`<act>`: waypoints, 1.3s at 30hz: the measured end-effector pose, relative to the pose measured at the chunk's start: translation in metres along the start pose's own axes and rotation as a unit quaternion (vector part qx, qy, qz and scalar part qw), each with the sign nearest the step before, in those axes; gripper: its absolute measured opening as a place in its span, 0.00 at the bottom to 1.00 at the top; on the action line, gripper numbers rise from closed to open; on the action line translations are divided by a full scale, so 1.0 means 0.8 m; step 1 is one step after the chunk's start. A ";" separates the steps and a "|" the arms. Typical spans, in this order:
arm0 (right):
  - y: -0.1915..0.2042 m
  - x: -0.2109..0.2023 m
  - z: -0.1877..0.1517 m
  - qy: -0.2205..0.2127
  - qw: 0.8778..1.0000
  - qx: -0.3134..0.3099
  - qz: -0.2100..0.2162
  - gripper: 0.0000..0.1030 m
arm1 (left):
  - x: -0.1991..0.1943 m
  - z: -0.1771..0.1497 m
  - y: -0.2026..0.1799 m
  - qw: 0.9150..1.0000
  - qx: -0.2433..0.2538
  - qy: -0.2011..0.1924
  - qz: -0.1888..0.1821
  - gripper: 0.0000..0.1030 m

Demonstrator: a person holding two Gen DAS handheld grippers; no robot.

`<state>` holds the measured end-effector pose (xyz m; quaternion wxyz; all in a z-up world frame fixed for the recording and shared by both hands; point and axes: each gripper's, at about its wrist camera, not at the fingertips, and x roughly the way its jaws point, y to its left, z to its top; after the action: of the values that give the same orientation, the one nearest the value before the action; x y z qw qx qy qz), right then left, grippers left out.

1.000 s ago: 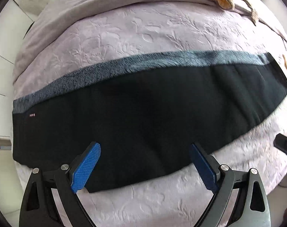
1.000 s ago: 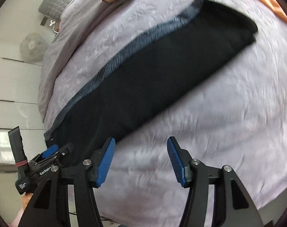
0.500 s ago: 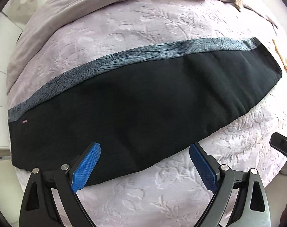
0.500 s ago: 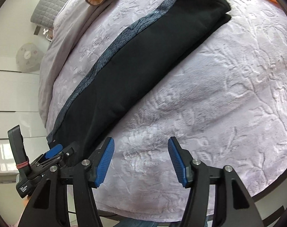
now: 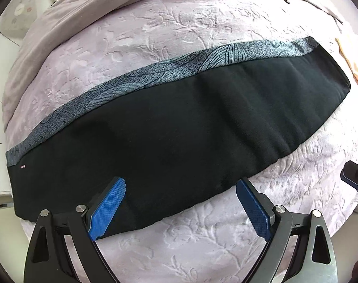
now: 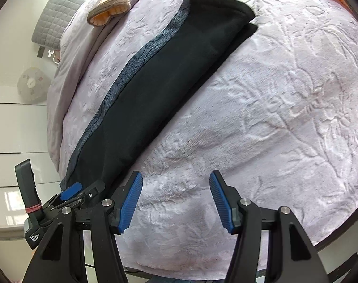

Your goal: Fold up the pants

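The black pants (image 5: 179,127) lie flat on the bed (image 5: 155,35), folded lengthwise into one long strip. A grey patterned band (image 5: 155,73) runs along their far long edge. The bed is covered with a pale lilac embossed blanket (image 6: 273,118).

The left gripper (image 5: 180,208) hangs over the near long edge of the pants. Its blue fingers (image 5: 108,208) are spread wide and grasp nothing; the left finger shows over the black cloth and the right finger over the blanket just beside the edge.

The right gripper (image 6: 175,202) is over bare blanket, beside the near long edge of the pants. Its fingers (image 6: 129,202) are also released, with nothing between them. In the right wrist view the far end of the pants shows two layers, the upper one a little short of the lower. A slipper (image 6: 108,11) lies on the bed beyond the pants.
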<state>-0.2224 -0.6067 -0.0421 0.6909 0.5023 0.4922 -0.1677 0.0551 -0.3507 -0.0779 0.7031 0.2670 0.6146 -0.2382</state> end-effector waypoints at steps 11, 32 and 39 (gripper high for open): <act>-0.031 -0.013 0.052 -0.033 0.999 0.021 0.024 0.61 | 0.051 0.041 -0.021 0.999 -0.019 -0.001 0.029 0.93; -0.116 0.003 0.148 -0.087 0.982 0.131 0.108 0.26 | 0.067 0.051 -0.023 0.998 -0.034 -0.013 0.057 0.98; -0.131 0.000 0.136 -0.079 0.975 0.153 0.138 0.44 | 0.076 0.055 -0.019 0.997 -0.034 -0.013 0.061 0.98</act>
<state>-0.2425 -0.7460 -0.0964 0.6588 0.6505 0.3305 -0.1836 0.0850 -0.3920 -0.1349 0.7329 0.2768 0.5959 -0.1766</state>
